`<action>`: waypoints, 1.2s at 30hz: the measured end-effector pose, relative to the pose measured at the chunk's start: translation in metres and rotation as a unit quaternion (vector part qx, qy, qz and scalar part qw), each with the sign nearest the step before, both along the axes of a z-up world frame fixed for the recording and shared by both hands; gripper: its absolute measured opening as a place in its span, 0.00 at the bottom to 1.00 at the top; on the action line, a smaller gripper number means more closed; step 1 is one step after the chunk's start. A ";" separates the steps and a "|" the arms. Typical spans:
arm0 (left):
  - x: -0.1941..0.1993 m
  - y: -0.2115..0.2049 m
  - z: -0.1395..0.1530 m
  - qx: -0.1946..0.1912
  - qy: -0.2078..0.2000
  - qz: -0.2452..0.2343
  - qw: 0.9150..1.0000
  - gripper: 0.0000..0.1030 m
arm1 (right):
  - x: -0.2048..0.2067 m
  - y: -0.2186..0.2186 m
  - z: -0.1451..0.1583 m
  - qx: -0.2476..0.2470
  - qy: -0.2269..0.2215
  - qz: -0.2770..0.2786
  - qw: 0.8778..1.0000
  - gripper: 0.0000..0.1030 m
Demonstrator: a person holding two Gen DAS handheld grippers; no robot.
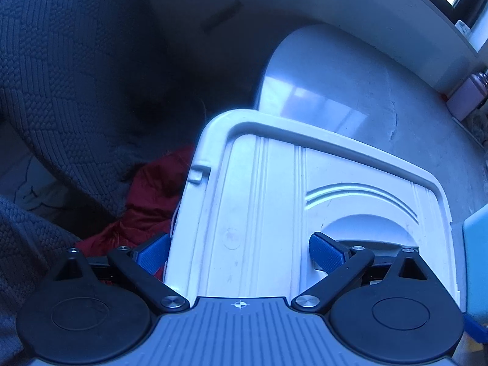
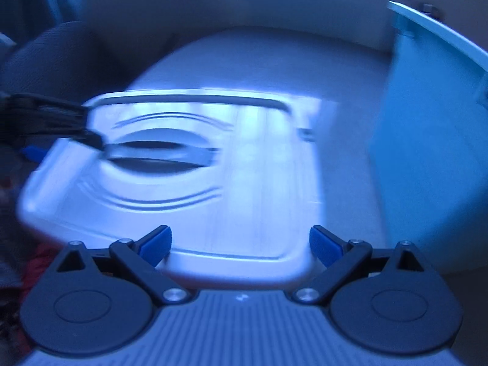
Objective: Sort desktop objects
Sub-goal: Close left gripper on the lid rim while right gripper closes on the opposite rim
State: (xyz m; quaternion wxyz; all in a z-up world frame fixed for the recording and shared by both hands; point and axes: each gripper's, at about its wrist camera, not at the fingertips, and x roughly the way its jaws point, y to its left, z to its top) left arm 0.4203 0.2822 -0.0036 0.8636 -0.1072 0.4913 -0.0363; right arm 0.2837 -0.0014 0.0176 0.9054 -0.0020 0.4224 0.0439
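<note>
Item 1, nearest: left gripper (image 1: 239, 254), jaws wide, straddling the near-left edge of a white storage-box lid (image 1: 305, 207); one pad sits at the handle recess, likely to lift it.

Item 2: right gripper (image 2: 241, 245), wide, empty, at the lid's near edge.

Item 3, far right: blue bin (image 2: 427, 152).

Item 4, far left: dark knitted fabric (image 1: 61, 76) over red cloth (image 1: 146, 201).

A white ribbed lid (image 1: 274, 201) lies between the blue pads (image 1: 324, 251); left of the jaws, dark red cloth (image 1: 146, 201) and grey woven fabric (image 1: 61, 91).
</note>
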 end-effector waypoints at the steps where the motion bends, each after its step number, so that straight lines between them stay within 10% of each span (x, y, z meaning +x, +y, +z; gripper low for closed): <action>1: 0.001 0.002 0.000 0.000 -0.001 -0.003 1.000 0.96 | 0.000 0.002 0.001 0.001 0.002 0.005 1.000 0.94; 36: 0.008 0.026 -0.019 -0.027 -0.031 -0.005 0.999 1.00 | 0.079 -0.069 0.009 0.005 0.022 -0.090 0.996 0.95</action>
